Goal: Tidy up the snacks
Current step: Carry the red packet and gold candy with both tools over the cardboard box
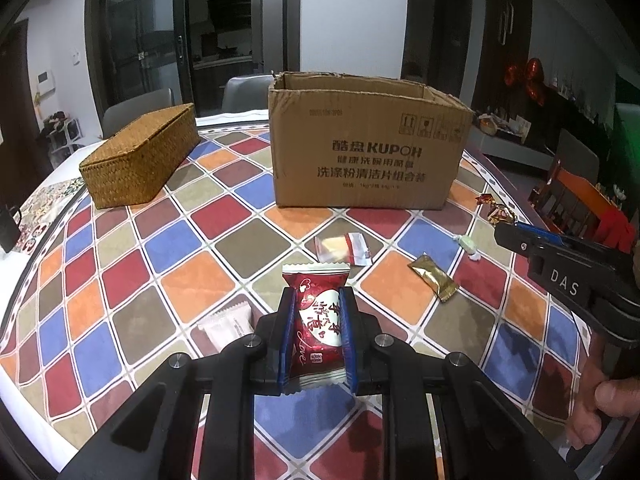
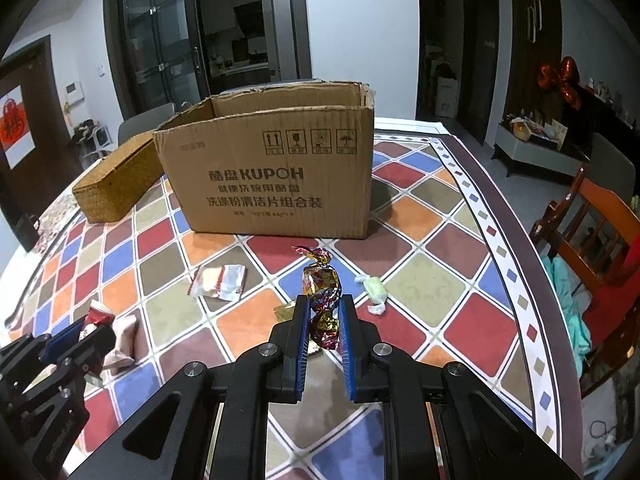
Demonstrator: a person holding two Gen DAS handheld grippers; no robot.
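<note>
- This is a home, in a room for eating.
- The worktop (image 1: 132, 264) is a big table with a cloth of red, blue, orange and grey squares.
- Grey chairs (image 1: 136, 110) stand at its far side, and a wooden chair with a red seat (image 2: 600, 232) stands on the right.
- Dark glass sliding doors (image 2: 168, 48) lead to a kitchen with cupboards.
- Shoes sit on a low rack (image 2: 90, 134) by the wall.
- A red paper sign (image 2: 14, 128) hangs on a dark door.
- Shiny red balloons (image 2: 560, 76) hang above a low cabinet (image 2: 532, 152) full of small things.
</note>
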